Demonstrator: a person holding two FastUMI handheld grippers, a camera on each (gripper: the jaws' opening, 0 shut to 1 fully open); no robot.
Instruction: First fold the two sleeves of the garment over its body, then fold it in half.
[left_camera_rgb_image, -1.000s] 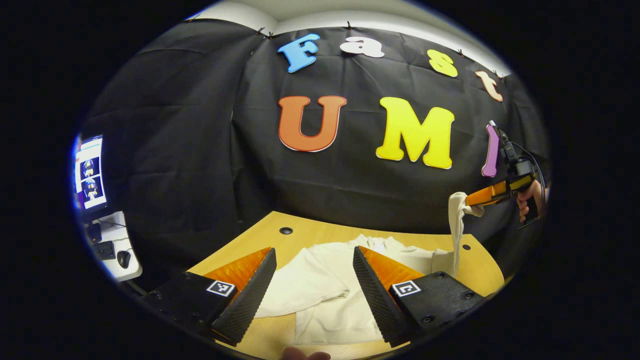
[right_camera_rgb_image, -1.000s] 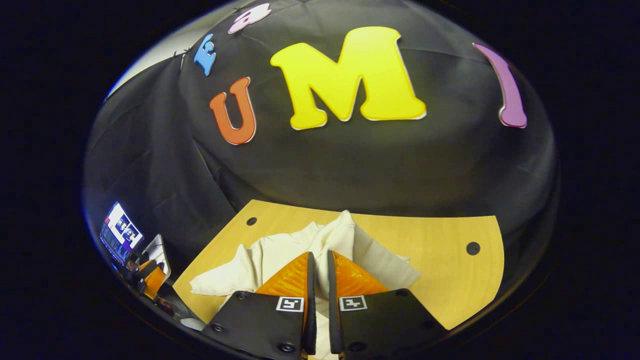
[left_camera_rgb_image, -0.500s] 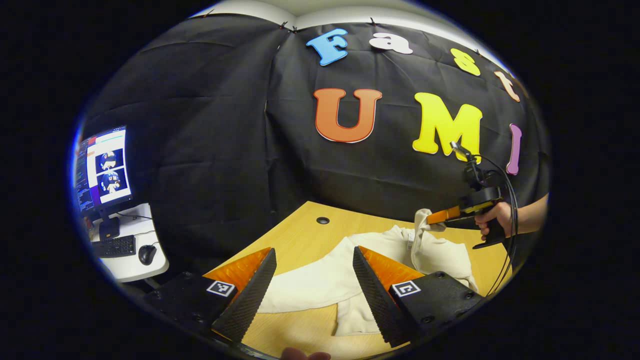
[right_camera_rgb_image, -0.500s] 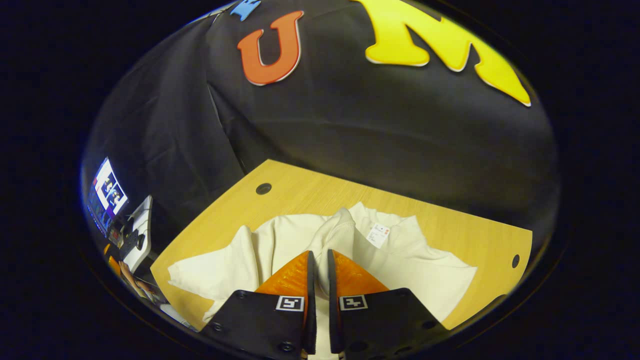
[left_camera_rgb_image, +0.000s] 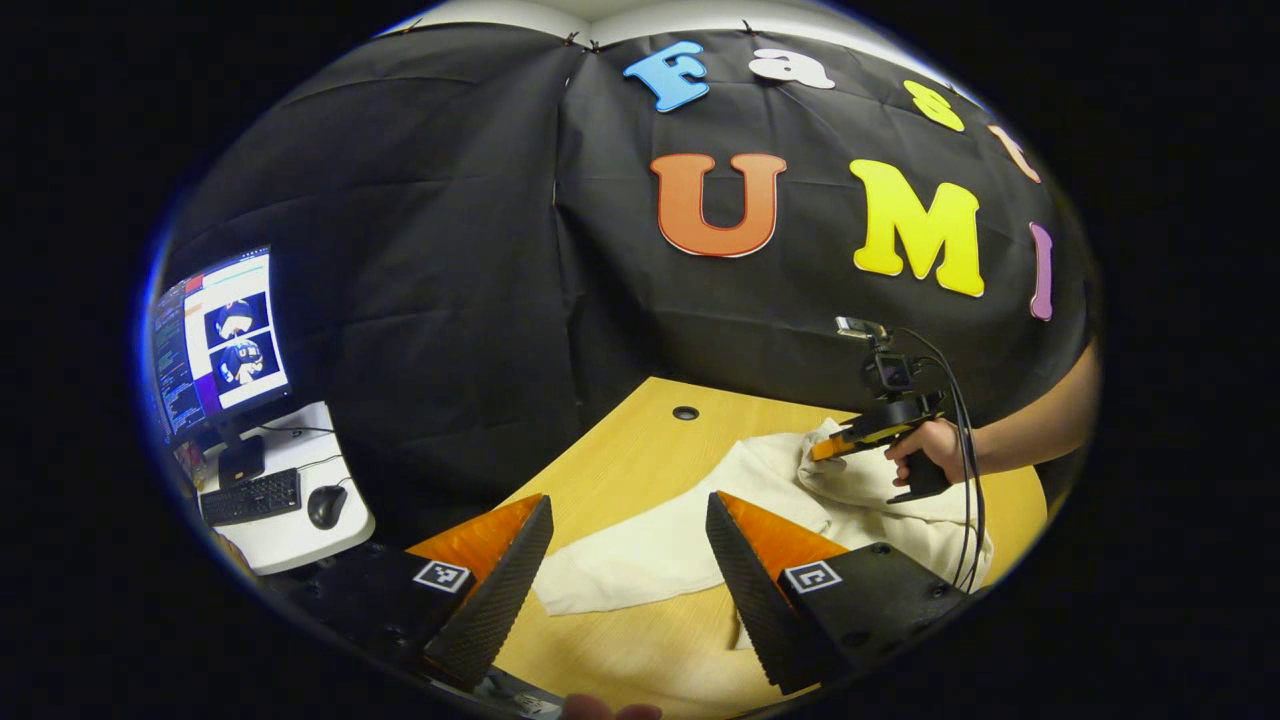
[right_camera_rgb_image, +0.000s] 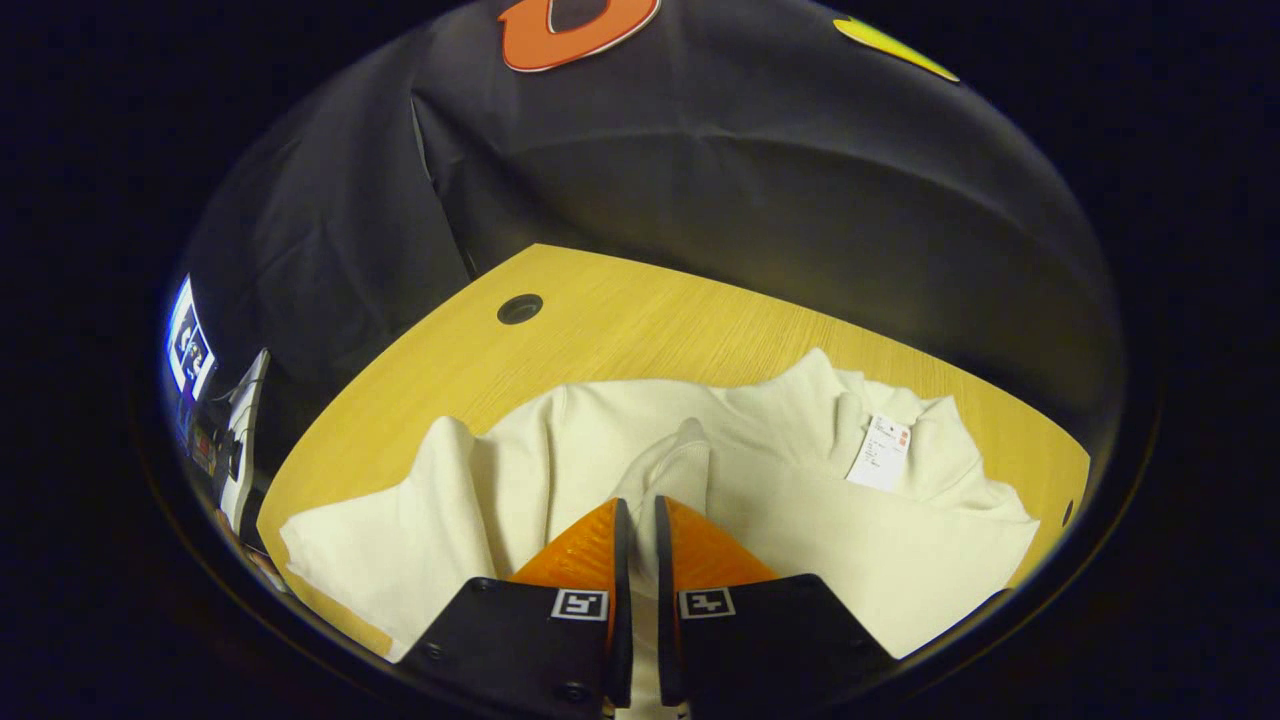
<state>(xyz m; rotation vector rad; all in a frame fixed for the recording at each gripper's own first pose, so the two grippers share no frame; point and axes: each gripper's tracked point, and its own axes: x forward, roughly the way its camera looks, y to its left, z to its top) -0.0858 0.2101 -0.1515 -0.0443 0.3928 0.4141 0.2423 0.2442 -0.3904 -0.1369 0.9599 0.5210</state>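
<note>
Cream sleeve (right_camera_rgb_image: 672, 462) was clamped in the right gripper (right_camera_rgb_image: 637, 520) to cross the shirt (right_camera_rgb_image: 800, 520); left gripper (left_camera_rgb_image: 630, 560) hung wide, empty.

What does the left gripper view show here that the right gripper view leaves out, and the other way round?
Left gripper view: the left gripper open above the table's near edge, a hand holding the right gripper at the cloth, and a keyboard and mouse on a side desk.

Right gripper view: up close, the right gripper shut on a sleeve over the garment's body, and a label at the collar.

Both: the cream garment, the wooden table and a monitor.
</note>
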